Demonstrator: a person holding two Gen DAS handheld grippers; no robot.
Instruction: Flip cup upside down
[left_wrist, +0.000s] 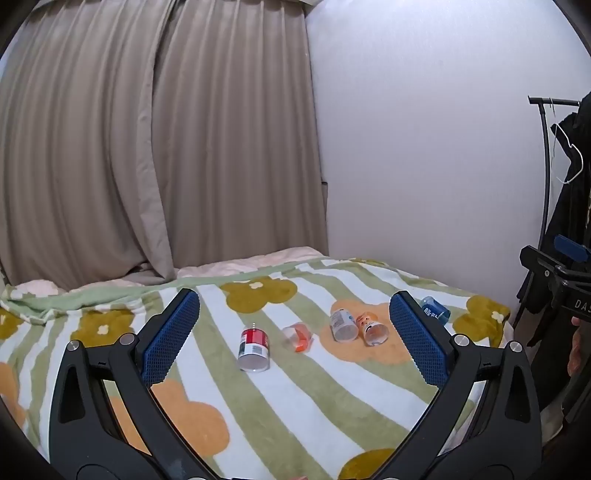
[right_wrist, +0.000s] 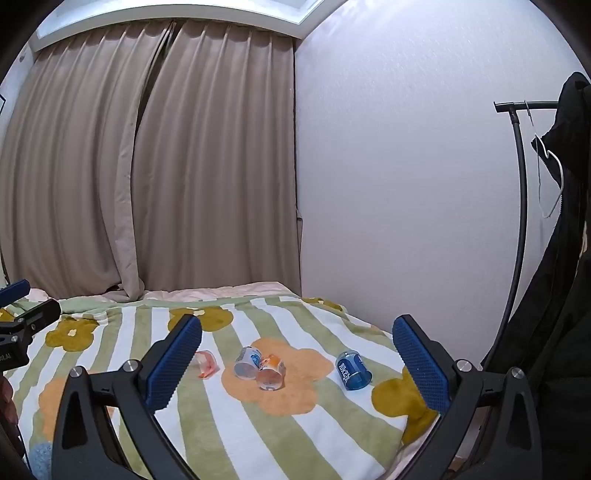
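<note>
Blue ribbed pads (left_wrist: 170, 338) of the left gripper (left_wrist: 295, 339) stand wide apart, jaws open and gripping nothing; the right gripper (right_wrist: 299, 365) likewise hangs open and empty above the bed. Reference landmark: the large orange flower (right_wrist: 284, 384) printed on the striped green-and-white blanket (right_wrist: 332, 428). Five small cups lie on their sides on this blanket. A pale cup with blue print (right_wrist: 246, 362) and an orange-printed cup (right_wrist: 271, 371) rest on the flower, touching each other, mouths turned toward the viewer. A clear cup with an orange band (right_wrist: 207, 363) lies just left of the flower. A red-and-white cup (left_wrist: 254, 349) lies further left of the flower, well apart from the pair. A blue cup (right_wrist: 352, 369) lies just right of the flower, near the blanket edge. Beige curtains (right_wrist: 147, 166) hang behind the bed, and a black garment rack (right_wrist: 521, 206) stands far right of the flower
</note>
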